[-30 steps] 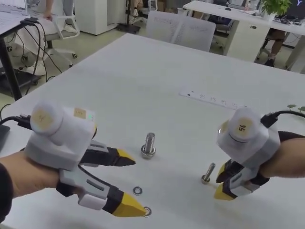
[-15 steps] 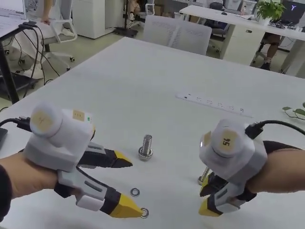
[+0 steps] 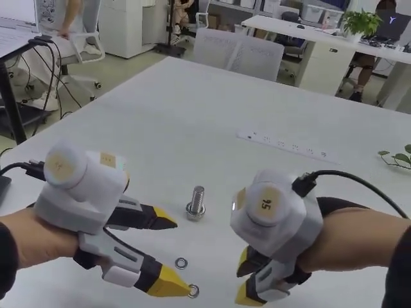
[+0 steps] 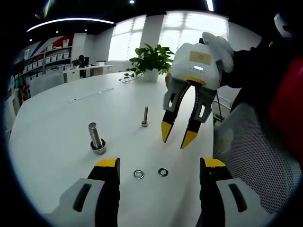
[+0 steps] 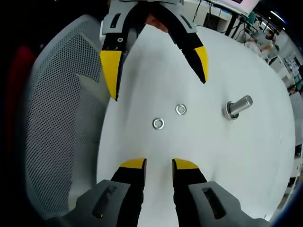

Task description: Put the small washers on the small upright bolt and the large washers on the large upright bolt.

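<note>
The large bolt stands upright on the white table with a washer around its base. Two small washers lie flat in front of it. My left gripper is open, its jaws spread on either side of these washers. My right gripper hangs just right of them, its jaws a little apart and holding nothing. From the left gripper view, the small bolt stands upright beyond the large bolt. Both washers lie between the two grippers.
A white power strip lies further back on the table. An office chair stands at the far edge and a plant at the right. A mesh chair is beside the near table edge.
My right gripper has moved left and nearer the two loose washers, now covering the small bolt in the head view. The left gripper has stayed in place, open.
</note>
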